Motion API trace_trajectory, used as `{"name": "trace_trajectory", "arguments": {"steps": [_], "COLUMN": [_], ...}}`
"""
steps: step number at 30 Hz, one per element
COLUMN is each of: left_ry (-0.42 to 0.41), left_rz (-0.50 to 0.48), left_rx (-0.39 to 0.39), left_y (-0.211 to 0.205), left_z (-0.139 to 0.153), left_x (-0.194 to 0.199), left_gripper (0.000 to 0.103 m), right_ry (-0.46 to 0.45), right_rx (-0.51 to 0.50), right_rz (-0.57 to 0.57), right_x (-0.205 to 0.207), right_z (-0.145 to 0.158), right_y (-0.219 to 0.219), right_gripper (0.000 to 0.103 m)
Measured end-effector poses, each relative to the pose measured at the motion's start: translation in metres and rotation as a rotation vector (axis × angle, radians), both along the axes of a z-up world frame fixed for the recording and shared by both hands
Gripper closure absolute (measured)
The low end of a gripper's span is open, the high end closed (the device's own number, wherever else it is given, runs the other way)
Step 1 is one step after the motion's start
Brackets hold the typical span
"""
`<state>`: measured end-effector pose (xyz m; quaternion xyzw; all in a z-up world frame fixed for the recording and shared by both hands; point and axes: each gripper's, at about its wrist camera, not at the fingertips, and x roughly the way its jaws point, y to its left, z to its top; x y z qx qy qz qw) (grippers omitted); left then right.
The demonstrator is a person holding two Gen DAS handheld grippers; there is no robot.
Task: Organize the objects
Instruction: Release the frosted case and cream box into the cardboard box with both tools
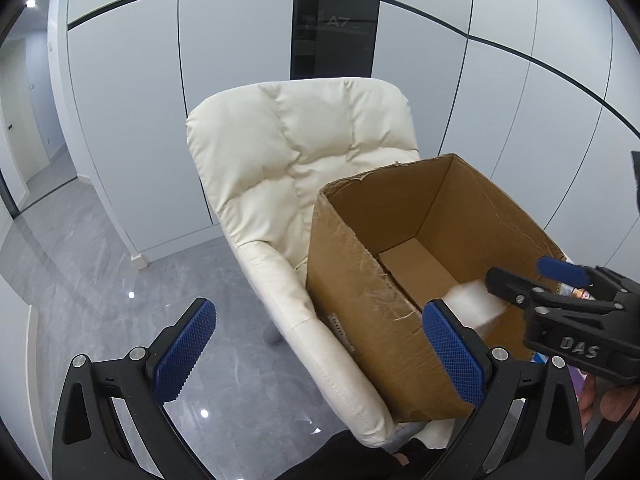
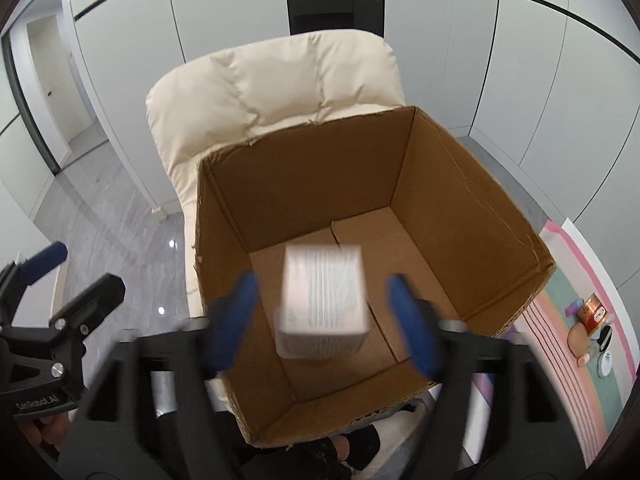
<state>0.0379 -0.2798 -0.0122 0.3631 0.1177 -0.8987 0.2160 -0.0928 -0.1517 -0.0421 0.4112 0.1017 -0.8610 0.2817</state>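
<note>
On the seat of the cream padded chair [image 2: 256,80] stands the open cardboard box [image 2: 460,184], its back wall close to the chair's backrest and its top flaps torn away along a ragged rim. Above the box's open mouth, your right gripper [image 2: 320,320] has its blue pads spread wide, and the white ribbed box [image 2: 324,292] lies between them without touching either pad; it is blurred, so you cannot tell whether it is in the air or already down on the box's floor. In the left wrist view the same white ribbed box [image 1: 476,306] shows as a pale smear just inside the near wall of the cardboard box [image 1: 360,280], beside the right gripper [image 1: 536,280]. Your left gripper [image 1: 316,352] is released as well, its jaws fully apart with nothing between them, one blue pad over the grey floor [image 1: 100,272] to the left of the box and the other in front of the box's near wall. To the right of the box, a striped pastel mat [image 2: 560,304] carries a few small items, among them a red and gold tin [image 2: 595,309] and a round white jar [image 2: 605,361].
</note>
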Motion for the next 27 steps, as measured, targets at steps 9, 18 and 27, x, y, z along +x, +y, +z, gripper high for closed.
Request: {"name": "trace_trajectory", "arguments": {"steps": [9,18,27], "left_ry": [-0.009,-0.008,-0.013], "left_rz": [-0.008,-0.042,-0.088], "left_rx": [-0.020,-0.024,-0.025], "left_y": [0.008,0.027,0.051], "left_z": [-0.001,0.000,-0.002], "left_x": [-0.005,-0.023,-0.039], "left_gripper": [0.000,0.000,0.000], "right_ry": [0.015,0.048,0.044], "right_rx": [-0.037,-0.018,-0.025], "right_rz": [-0.042,-0.068,-0.138], "right_x": [-0.007,-0.012,-0.022], "right_z": [0.006,0.008,0.010], "right_y": [0.013,0.037,0.072], "right_gripper": [0.002,0.000,0.000]}}
